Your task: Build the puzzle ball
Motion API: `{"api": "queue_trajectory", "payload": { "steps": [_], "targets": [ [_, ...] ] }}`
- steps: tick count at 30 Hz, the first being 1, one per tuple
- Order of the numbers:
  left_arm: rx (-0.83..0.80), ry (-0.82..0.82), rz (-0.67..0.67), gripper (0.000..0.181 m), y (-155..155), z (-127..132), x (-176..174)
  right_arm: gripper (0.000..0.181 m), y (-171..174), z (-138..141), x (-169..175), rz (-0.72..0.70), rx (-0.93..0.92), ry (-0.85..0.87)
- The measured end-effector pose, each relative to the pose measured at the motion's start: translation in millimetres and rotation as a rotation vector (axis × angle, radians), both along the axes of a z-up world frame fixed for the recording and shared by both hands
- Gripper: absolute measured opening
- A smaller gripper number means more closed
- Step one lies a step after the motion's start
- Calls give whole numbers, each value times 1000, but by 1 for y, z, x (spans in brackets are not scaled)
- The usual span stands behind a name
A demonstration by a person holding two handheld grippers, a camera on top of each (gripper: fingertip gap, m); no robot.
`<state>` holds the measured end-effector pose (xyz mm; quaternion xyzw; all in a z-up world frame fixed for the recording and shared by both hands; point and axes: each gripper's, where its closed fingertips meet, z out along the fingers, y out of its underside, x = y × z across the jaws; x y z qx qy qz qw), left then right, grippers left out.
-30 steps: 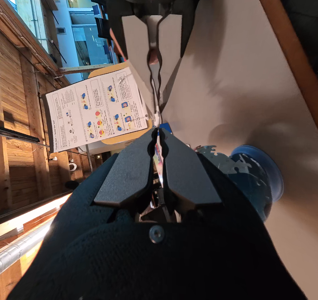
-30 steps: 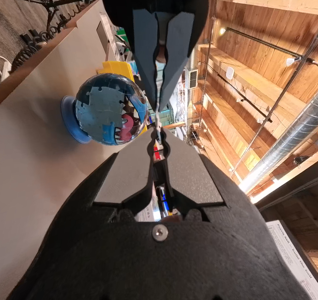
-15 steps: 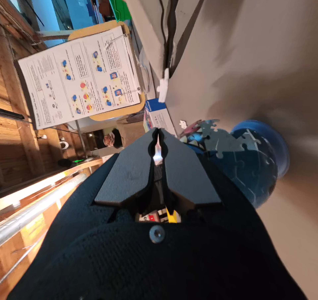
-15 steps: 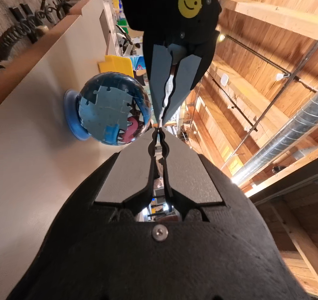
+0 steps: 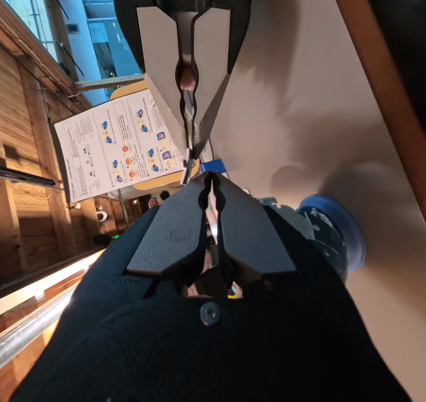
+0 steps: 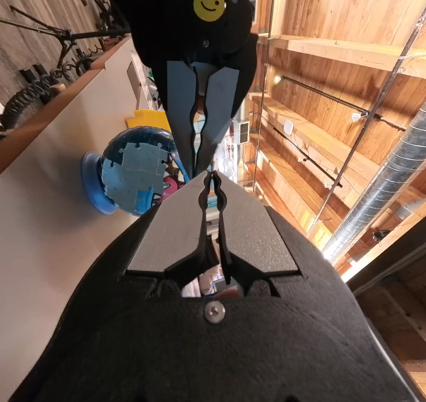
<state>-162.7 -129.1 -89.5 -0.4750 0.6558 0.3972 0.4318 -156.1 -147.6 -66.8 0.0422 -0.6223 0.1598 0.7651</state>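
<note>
Right now the right gripper (image 6: 211, 174) pinches a small puzzle piece (image 5: 187, 167) at its tips. The left gripper (image 5: 211, 177) is closed and looks empty, its tips just beside the piece. The puzzle ball (image 6: 136, 167) sits on its blue stand (image 6: 92, 183), near both tips and off to their side. Its open hole faces them, so I think the piece must go sideways.

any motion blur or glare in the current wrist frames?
Left wrist view: puzzle ball and table shadows smeared, instruction sheet fairly sharp. Right wrist view: ball crisp, light strip blown out at right; fisheye bends the duct.
</note>
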Motion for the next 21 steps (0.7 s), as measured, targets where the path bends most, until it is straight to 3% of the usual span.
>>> {"api": "queue_trajectory", "payload": {
  "steps": [6,8,12,14,15,19,21],
  "targets": [
    [34,11,85,1,3,5,-16,0,-6,4,8,48,-6,15],
    [11,-42,76,19,2,7,-16,0,-11,0,6,57,2,-3],
    [8,-143,19,27,2,24,2,0,-9,0,4,79,-51,-34],
    [-20,-119,1,1,2,20,5,0,-8,5,5,97,-89,-26],
    [-10,-104,3,0,4,20,4,0,-6,7,5,101,-108,-30],
    [-56,-35,132,0,11,4,-15,0,8,-10,-11,66,-175,-154],
    [-87,36,322,0,20,-11,-38,0,33,-34,-28,-95,-154,-274]
  ]
}}
